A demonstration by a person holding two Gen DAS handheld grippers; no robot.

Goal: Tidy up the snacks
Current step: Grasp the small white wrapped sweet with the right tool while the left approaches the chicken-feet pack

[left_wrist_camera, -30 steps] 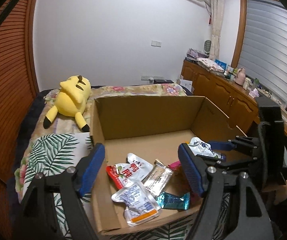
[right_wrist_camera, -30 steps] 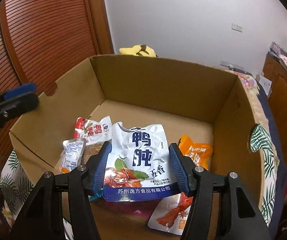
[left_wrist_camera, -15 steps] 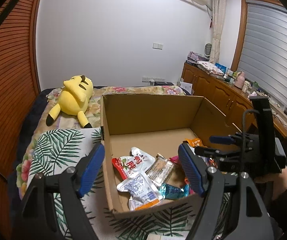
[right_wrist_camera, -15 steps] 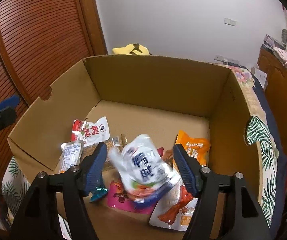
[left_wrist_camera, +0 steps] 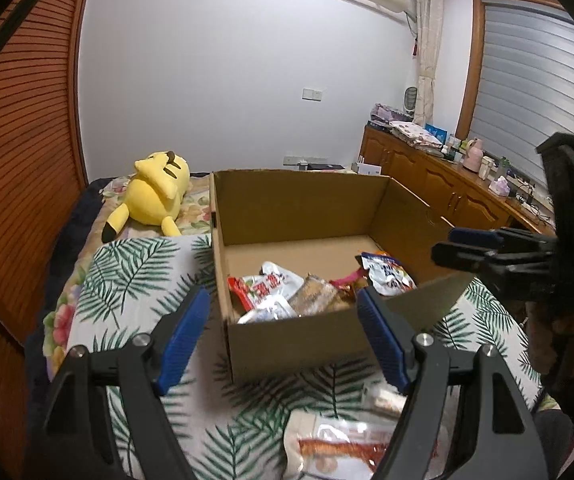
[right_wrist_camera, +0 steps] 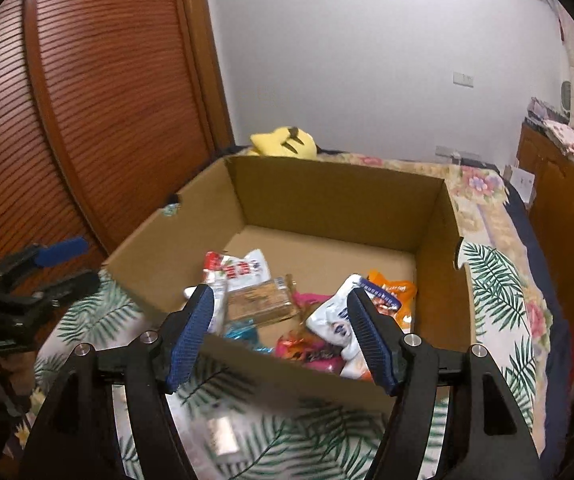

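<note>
Both black tongs with blue pads, left (left_wrist_camera: 283,336) and right (right_wrist_camera: 279,336), stand apart and empty at the lower middle of their frames, short of the near wall of the open brown cardboard box (left_wrist_camera: 299,344) on the palm-leaf bedspread (left_wrist_camera: 135,272); judged: each is free to fetch another packet. Box contents, heaped toward its near half: red-and-white foil pouch (right_wrist_camera: 239,270), clear-wrapped brown bar (right_wrist_camera: 261,304), white-and-blue pouch (right_wrist_camera: 333,318), orange packet (right_wrist_camera: 393,290), pink wrapper (right_wrist_camera: 315,354). Unsorted: clear packet with red-orange contents (left_wrist_camera: 343,448) on the bedspread, bottom centre of left view.
</note>
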